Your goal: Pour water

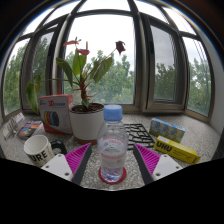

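Pink pads sat lowest in the gripper view, and right between them stood the water bottle, upright, blue cap at twelve o'clock, long axis vertical. The gripper looked spread, pads flanking the bottle's lower body; whether they pressed the plastic or left a sliver of gap, I could not tell. White cup waited at nine o'clock of the bottle, near and low, the likely target for pouring, so the tilt would go leftward. Behind the bottle at twelve rose the flowerpot with its plant, close enough to crowd a forward tip. Yellow box lay at three o'clock. Counter edge curved off beyond, leaving open room mostly to the left front.
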Available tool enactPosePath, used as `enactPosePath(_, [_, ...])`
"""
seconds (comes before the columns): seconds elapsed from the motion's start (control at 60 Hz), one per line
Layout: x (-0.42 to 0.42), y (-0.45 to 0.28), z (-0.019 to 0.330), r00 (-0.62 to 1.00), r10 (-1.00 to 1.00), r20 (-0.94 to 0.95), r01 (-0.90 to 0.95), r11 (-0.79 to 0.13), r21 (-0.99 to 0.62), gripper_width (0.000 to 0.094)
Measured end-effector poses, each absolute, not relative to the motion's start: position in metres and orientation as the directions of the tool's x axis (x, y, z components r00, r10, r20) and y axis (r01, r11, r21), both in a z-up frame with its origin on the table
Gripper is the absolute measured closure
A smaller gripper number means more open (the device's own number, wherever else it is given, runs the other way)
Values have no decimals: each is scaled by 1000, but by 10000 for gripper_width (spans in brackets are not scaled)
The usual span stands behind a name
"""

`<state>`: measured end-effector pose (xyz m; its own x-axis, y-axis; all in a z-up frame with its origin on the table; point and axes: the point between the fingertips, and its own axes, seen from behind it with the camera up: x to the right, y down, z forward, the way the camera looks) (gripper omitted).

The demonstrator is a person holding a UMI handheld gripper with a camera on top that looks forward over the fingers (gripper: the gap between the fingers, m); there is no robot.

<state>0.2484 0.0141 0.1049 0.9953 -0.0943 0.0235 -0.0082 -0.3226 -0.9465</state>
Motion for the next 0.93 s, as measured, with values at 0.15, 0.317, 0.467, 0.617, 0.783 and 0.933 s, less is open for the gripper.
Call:
enactPosePath(0.15, [237, -37, 135, 987, -147, 59, 2, -361, -933, 79])
enactPosePath(0.317, [208, -107, 157, 986, -155, 63, 0, -379, -925, 80])
enactPosePath(0.467, [192, -165, 165, 981, -178, 80, 6, -384, -923, 83])
enactPosePath(0.617, [185, -203, 161, 976, -192, 103, 19, -397, -918, 81])
enactPosePath(0.783, [186, -222, 151, 972, -213, 95, -4, -422, -907, 81])
enactPosePath(0.933, [188, -226, 155, 971, -214, 102, 7, -402, -916, 83])
